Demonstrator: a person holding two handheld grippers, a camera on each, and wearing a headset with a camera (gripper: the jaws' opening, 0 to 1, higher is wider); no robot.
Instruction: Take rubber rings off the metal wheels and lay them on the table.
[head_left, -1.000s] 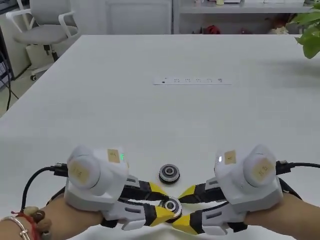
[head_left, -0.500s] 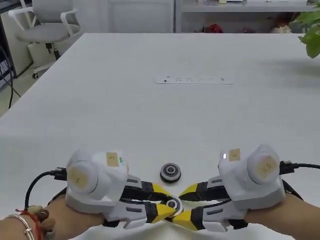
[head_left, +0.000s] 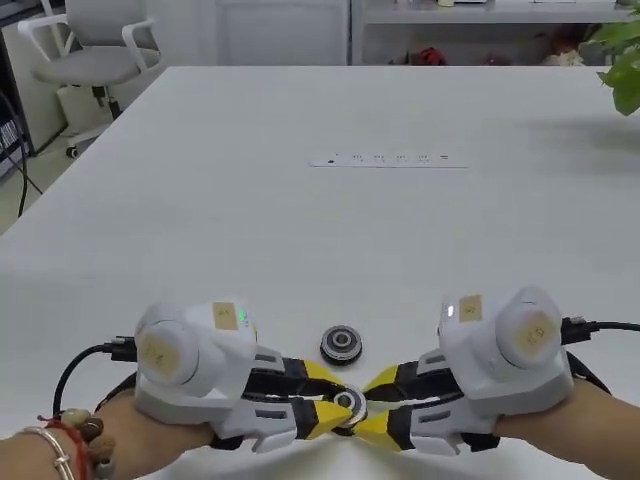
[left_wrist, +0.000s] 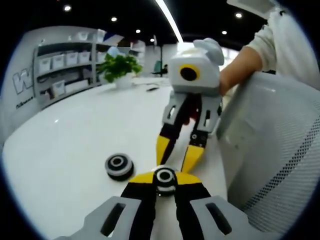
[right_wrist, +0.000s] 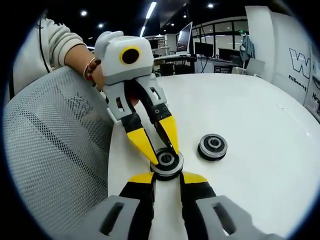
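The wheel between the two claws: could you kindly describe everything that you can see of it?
The wheel is a small round disc: a black rubber ring around a silvery metal hub with a dark centre hole. It is held flat, face up, at the near edge of the white table. The left claw and the right claw pinch it from opposite sides, their yellow tips against its rim. The ring is not yet off.

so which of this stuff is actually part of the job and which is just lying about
Part of the job:
- gripped wheel, clamped by the left hand-held gripper and the right hand-held gripper
- loose wheel, on the table just beyond

Lying about:
- socket strip
- plant
- office chair
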